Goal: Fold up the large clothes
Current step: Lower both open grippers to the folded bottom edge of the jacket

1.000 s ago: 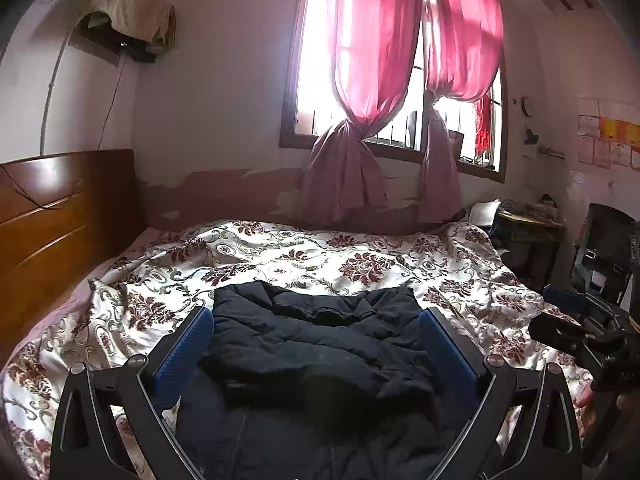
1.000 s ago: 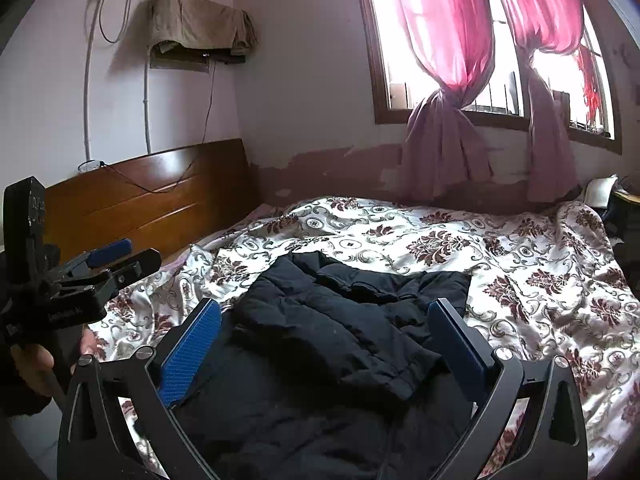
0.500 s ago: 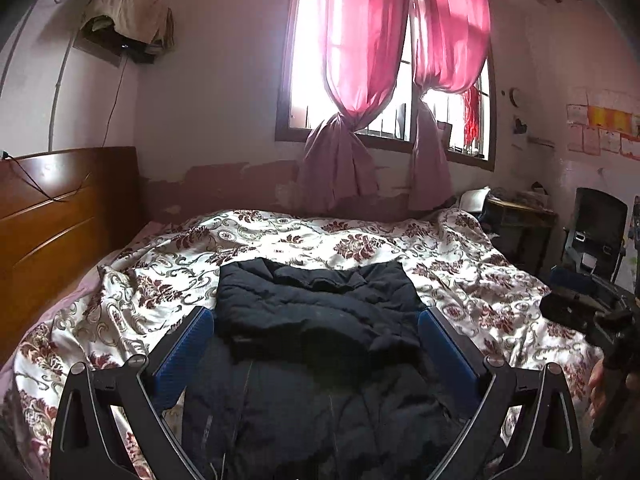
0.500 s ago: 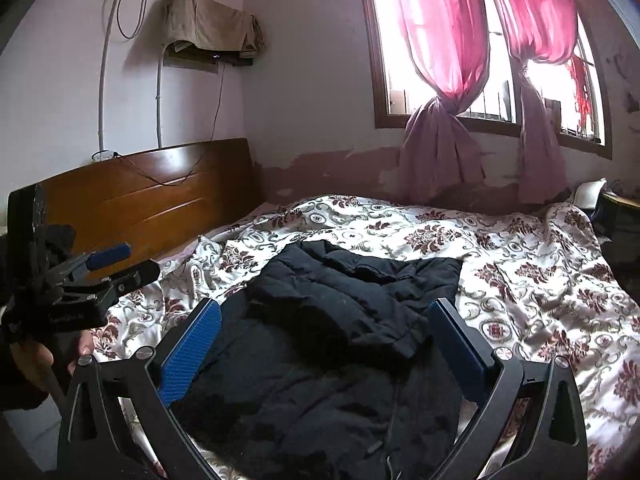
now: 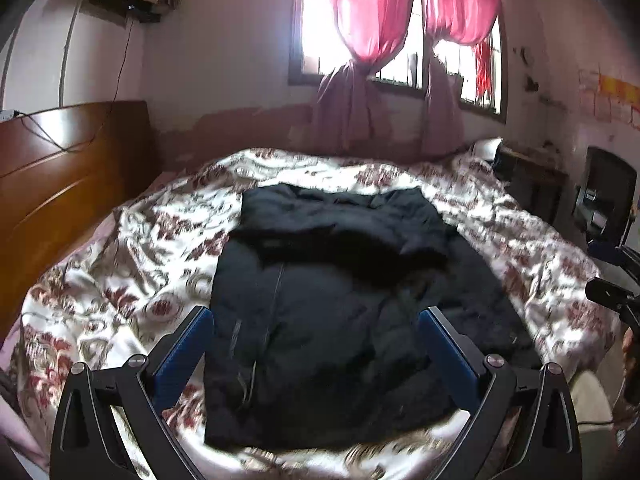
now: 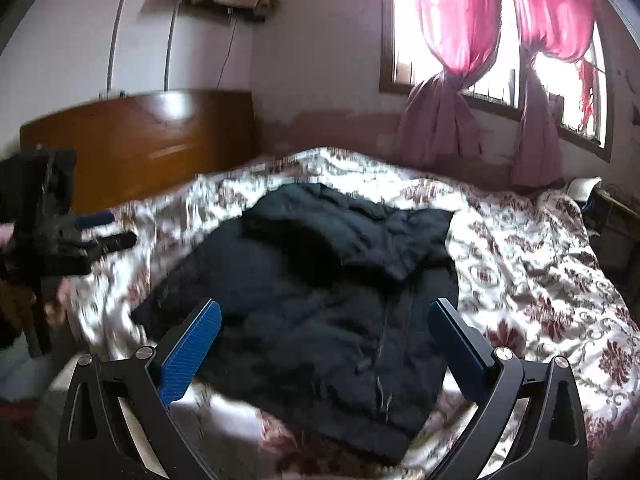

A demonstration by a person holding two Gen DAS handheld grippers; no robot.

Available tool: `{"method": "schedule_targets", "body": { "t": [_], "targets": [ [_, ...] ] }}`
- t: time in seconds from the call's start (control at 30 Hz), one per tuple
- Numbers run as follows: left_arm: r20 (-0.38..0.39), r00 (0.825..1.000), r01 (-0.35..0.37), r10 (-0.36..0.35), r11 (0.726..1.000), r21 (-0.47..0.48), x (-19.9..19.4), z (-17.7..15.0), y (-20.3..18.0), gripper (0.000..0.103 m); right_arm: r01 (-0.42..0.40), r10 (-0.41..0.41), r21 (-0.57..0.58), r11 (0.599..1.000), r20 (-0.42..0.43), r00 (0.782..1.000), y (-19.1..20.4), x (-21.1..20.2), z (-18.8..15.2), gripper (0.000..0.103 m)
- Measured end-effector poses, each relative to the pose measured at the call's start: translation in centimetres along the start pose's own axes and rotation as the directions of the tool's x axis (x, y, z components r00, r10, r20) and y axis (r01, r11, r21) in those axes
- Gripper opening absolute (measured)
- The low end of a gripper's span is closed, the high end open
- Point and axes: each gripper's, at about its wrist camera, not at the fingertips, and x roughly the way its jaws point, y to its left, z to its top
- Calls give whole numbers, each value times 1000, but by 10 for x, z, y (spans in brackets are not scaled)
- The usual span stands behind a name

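Note:
A large black padded jacket [image 5: 336,312] lies flat on the bed, zip side up, with its sleeves folded across the chest. It also shows in the right wrist view [image 6: 320,292]. My left gripper [image 5: 316,316] is open and empty, held above the jacket's hem at the near edge of the bed. My right gripper [image 6: 324,312] is open and empty, also above the hem. The left gripper shows at the left of the right wrist view [image 6: 92,240]; the right gripper shows at the right edge of the left wrist view [image 5: 612,292].
The bed has a white and maroon floral cover [image 5: 132,264]. A wooden headboard [image 5: 60,176] stands on the left. A window with pink curtains [image 5: 372,24] is behind the bed. A dark desk [image 5: 532,188] and chair [image 5: 608,196] stand on the right.
Both grippers have pulled back and risen away from the jacket, so its whole length down to the hem now shows. Both stay open.

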Motion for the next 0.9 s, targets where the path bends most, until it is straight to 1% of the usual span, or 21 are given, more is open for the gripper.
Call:
{"method": "schedule_targets", "body": {
  "t": [0.1, 0.23, 0.33, 0.47, 0.63, 0.77, 0.9],
  "targets": [
    [-44, 999, 4, -3, 1000, 23, 5, -16, 4, 103, -11, 11, 4, 1000, -51, 999, 1, 8, -15, 102],
    [-128, 992, 23, -15, 998, 60, 19, -41, 6, 103, -27, 33, 40, 999, -148, 988, 0, 29, -38, 102],
    [-196, 980, 39, -19, 995, 95, 32, -61, 2, 103, -48, 56, 44, 998, -229, 972, 3, 47, -59, 102],
    [-261, 965, 53, -20, 992, 119, 48, -83, -2, 103, -45, 48, 18, 999, -318, 947, 8, 66, -81, 102],
    [-323, 946, 55, -14, 991, 120, 65, -103, -1, 103, -20, 18, -2, 1000, -398, 917, 9, 86, -97, 102],
    [-340, 940, 59, -13, 990, 125, 71, -112, 0, 103, -3, 9, 15, 1000, -441, 898, 7, 98, -103, 102],
    [-364, 931, 66, -20, 991, 114, 77, -116, 4, 103, 11, -8, 4, 1000, -471, 882, 7, 107, -110, 102]
  ]
}}
